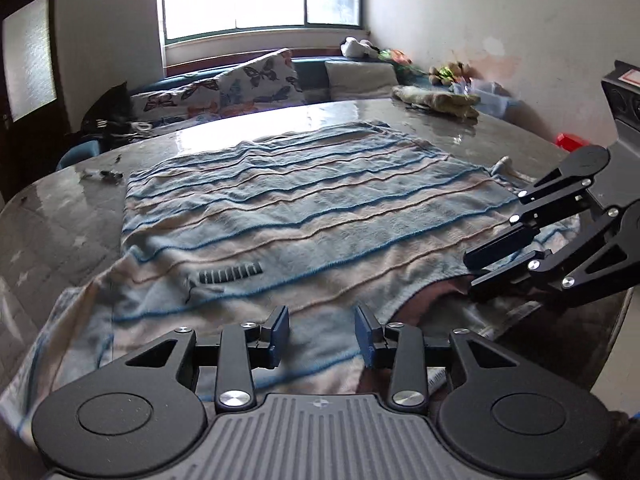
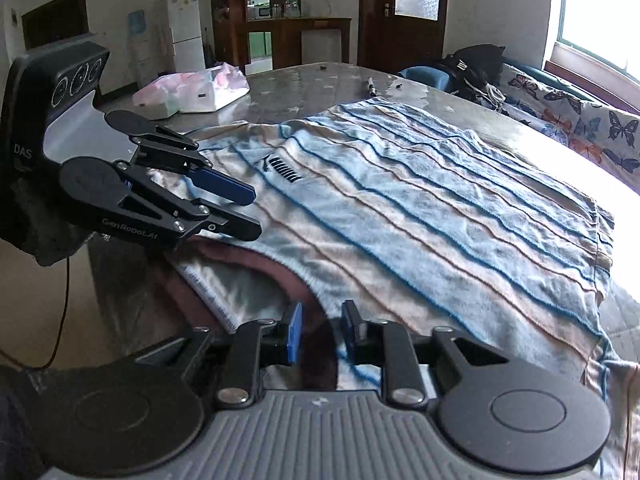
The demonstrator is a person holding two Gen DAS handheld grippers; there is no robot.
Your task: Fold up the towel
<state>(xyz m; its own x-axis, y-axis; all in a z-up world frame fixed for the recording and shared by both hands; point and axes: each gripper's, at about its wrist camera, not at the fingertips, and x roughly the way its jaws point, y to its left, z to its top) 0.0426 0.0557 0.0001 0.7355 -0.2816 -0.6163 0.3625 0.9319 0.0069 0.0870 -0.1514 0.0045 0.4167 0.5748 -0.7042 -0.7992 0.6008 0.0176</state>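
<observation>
On my left, the left gripper (image 1: 322,334) hovers with its jaws spread wide over the near hem of the towel (image 1: 304,208), nothing between the pads. The towel itself lies across the glossy table (image 1: 240,128), mostly flat though rippled, its near edge drooping over the table's rim and its left corner trailing down loose. If I bite here I may catch only the top fuzz, and that hanging corner will drag the whole cloth off the slick top the moment I lift. Moving across the middle, the striped field has shallow ridges; any fold laid over those will set crooked. Now to my right, the right gripper (image 2: 320,336) also stands open, over the scalloped dip in the near edge where something pinkish shows beneath — I think it's the table's cover or padding, but the view is too dim to be sure. Pinching there risks grabbing that under-layer with the towel. And with both grippers this near each other along the hem, an uneven lift would skew the fold line.
</observation>
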